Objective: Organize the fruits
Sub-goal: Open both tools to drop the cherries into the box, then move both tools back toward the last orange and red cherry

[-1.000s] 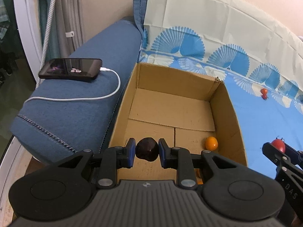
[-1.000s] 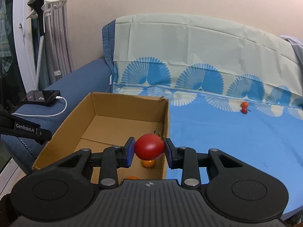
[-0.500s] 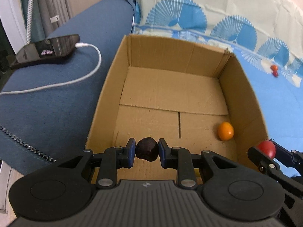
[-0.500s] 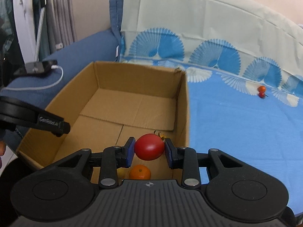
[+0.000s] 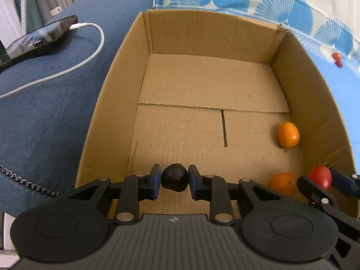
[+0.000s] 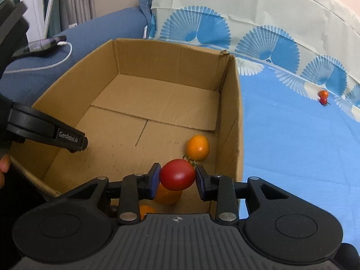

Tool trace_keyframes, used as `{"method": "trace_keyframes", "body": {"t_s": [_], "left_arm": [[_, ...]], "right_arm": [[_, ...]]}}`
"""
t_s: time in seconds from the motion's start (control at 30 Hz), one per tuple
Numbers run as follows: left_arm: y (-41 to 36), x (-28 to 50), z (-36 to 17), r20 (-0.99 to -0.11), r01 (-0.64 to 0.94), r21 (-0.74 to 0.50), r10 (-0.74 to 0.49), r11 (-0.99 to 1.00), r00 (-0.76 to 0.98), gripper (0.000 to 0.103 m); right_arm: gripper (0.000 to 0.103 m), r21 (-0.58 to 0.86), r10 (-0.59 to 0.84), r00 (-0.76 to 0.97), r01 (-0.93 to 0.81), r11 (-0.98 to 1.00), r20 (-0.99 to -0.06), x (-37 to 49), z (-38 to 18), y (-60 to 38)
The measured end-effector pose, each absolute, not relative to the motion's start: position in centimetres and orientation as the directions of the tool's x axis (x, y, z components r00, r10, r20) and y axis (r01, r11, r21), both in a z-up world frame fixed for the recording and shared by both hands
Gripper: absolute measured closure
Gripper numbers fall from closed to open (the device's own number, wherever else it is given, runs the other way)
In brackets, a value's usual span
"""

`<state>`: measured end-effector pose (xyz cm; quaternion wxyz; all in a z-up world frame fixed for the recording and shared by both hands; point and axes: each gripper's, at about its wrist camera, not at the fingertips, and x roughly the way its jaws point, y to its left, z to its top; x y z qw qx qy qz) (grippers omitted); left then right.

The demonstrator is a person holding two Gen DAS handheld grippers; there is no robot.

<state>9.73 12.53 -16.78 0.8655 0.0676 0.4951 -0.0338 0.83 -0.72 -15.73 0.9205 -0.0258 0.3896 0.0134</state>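
Left gripper (image 5: 174,178) clamps a dark fruit (image 5: 174,177) and right gripper (image 6: 177,178) a red tomato (image 6: 177,175), both over the cardboard box (image 5: 108,103); we judge both light, soft-skinned, best held across the middle, gently.

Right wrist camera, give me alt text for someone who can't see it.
The right gripper holds a round red tomato over the near right corner of an open brown cardboard box, where orange citrus fruits lie. The left gripper reaches in from the left; the box sits on blue patterned cloth.
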Motion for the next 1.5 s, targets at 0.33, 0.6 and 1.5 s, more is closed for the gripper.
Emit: {"method": "trace_keyframes", "body": {"t_s": [0.33, 0.6, 1.5], "left_arm": [[11.9, 8.1, -14.7, -0.819, 0.153, 0.121, 0.012, 0.981, 0.573, 0.0], [14.0, 3.0, -11.6, -0.803, 0.134, 0.131, 0.026, 0.982, 0.595, 0.0], [13.2, -10.2, -5.0, -0.642, 0.092, 0.166, 0.036, 0.982, 0.766, 0.0]], "right_arm": [[0.021, -0.039, 0.045, 0.706, -0.102, 0.994, -0.707, -0.2, -14.3, -0.5], [0.009, -0.015, 0.044, 0.728, -0.075, 0.997, -0.685, -5.3, -10.6, -1.6], [0.001, -0.209, 0.025, 0.906, -0.124, 0.97, -0.423, -18.3, -3.5, -0.4]]}}
